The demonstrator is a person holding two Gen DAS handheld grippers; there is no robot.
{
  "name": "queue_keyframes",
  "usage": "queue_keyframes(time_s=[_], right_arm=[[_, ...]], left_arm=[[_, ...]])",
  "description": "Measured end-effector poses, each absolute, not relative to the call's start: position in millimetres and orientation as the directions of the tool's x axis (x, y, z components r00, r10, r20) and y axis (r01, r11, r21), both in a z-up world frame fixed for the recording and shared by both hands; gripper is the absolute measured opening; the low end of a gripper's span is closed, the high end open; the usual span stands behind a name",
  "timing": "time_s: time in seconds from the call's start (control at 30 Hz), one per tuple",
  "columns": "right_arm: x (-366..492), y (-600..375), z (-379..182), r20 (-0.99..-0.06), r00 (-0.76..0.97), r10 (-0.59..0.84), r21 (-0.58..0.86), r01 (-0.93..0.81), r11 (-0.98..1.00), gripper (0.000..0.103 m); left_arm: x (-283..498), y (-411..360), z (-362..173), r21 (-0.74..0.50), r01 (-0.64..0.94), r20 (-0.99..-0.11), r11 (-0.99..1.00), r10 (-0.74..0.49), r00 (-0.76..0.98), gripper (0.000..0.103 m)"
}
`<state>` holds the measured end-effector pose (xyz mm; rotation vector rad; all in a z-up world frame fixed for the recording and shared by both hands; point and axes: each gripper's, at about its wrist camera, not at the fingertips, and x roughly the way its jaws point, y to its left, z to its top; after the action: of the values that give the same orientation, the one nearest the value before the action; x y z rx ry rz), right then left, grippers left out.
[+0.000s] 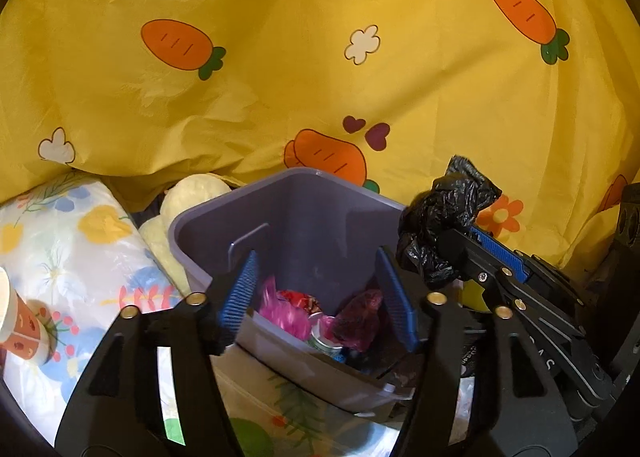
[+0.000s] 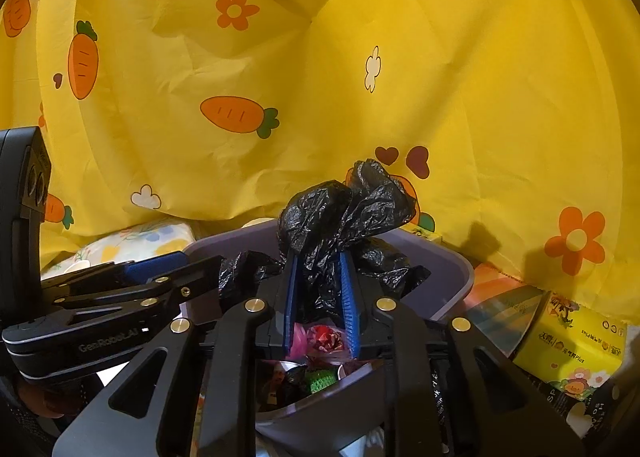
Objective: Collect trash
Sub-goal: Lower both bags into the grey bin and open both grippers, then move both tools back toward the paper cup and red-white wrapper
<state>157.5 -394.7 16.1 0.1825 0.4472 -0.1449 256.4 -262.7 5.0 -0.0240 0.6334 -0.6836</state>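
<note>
A: Left gripper (image 1: 320, 297)?
B: Jaws apart, empty, over the purple bin (image 1: 280, 197) of wrappers.
A: Right gripper (image 2: 320, 297)?
B: Jaws clamped on the black bag (image 2: 344, 213) above that bin; yellow carrot cloth (image 2: 440, 97) behind.

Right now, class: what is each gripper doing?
Left gripper: open, holding nothing, over the bin.
Right gripper: closed on the black bag.
</note>
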Motion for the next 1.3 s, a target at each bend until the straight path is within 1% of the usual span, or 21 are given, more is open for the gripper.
queue_keyframes(time_s=[0.03,0.1,0.2,0.23,0.33,0.37,0.4,0.43,0.47,0.53,0.73,0.8,0.83,0.9,1.3], right_arm=[[158,-395,16,-0.442,0.891,-0.1,0.143,0.18,0.973,0.025],[159,-395,15,-0.444,0.891,-0.098,0.146,0.18,0.973,0.029],[157,-395,15,-0.439,0.894,-0.091,0.162,0.179,0.97,0.039],[156,-394,16,-0.435,0.896,-0.089,0.169,0.179,0.969,0.046],[152,-391,18,-0.424,0.901,-0.091,0.173,0.18,0.968,0.056],[151,-390,19,-0.421,0.902,-0.095,0.172,0.183,0.968,0.063],[149,-388,20,-0.416,0.904,-0.1,0.172,0.187,0.967,0.067],[146,-387,21,-0.409,0.906,-0.108,0.171,0.193,0.966,0.075],[144,-385,22,-0.402,0.908,-0.118,0.168,0.2,0.965,0.08],[139,-381,23,-0.389,0.91,-0.139,0.162,0.217,0.963,0.087],[130,-370,25,-0.39,0.909,-0.145,0.15,0.218,0.964,0.09],[127,-363,24,-0.387,0.91,-0.146,0.145,0.216,0.965,0.091],[125,-360,23,-0.385,0.912,-0.141,0.147,0.211,0.966,0.094],[123,-353,22,-0.388,0.912,-0.133,0.142,0.202,0.969,0.094],[121,-308,24,-0.398,0.915,-0.059,0.126,0.118,0.985,0.095]], left_arm=[[256,-258,6,-0.22,0.565,-0.533,0.795,-0.583,0.613,0.076],[253,-248,8,-0.21,0.532,-0.525,0.82,-0.554,0.646,0.084],[248,-236,11,-0.188,0.495,-0.516,0.848,-0.514,0.685,0.091],[246,-232,12,-0.178,0.484,-0.513,0.857,-0.501,0.697,0.094],[239,-221,15,-0.15,0.452,-0.507,0.879,-0.461,0.728,0.097],[236,-217,15,-0.144,0.444,-0.506,0.885,-0.451,0.735,0.097],[234,-213,15,-0.139,0.434,-0.506,0.89,-0.441,0.741,0.097],[232,-209,16,-0.135,0.424,-0.507,0.896,-0.43,0.747,0.097],[229,-205,15,-0.13,0.413,-0.506,0.901,-0.418,0.754,0.097],[224,-195,14,-0.121,0.39,-0.502,0.913,-0.396,0.769,0.097],[212,-158,10,-0.095,0.285,-0.509,0.954,-0.292,0.81,0.097],[209,-146,10,-0.083,0.246,-0.513,0.966,-0.253,0.82,0.097],[207,-140,10,-0.077,0.229,-0.514,0.97,-0.235,0.825,0.097],[203,-129,10,-0.07,0.2,-0.517,0.977,-0.207,0.831,0.097],[183,-86,14,-0.087,0.131,-0.505,0.987,-0.158,0.848,0.097]])
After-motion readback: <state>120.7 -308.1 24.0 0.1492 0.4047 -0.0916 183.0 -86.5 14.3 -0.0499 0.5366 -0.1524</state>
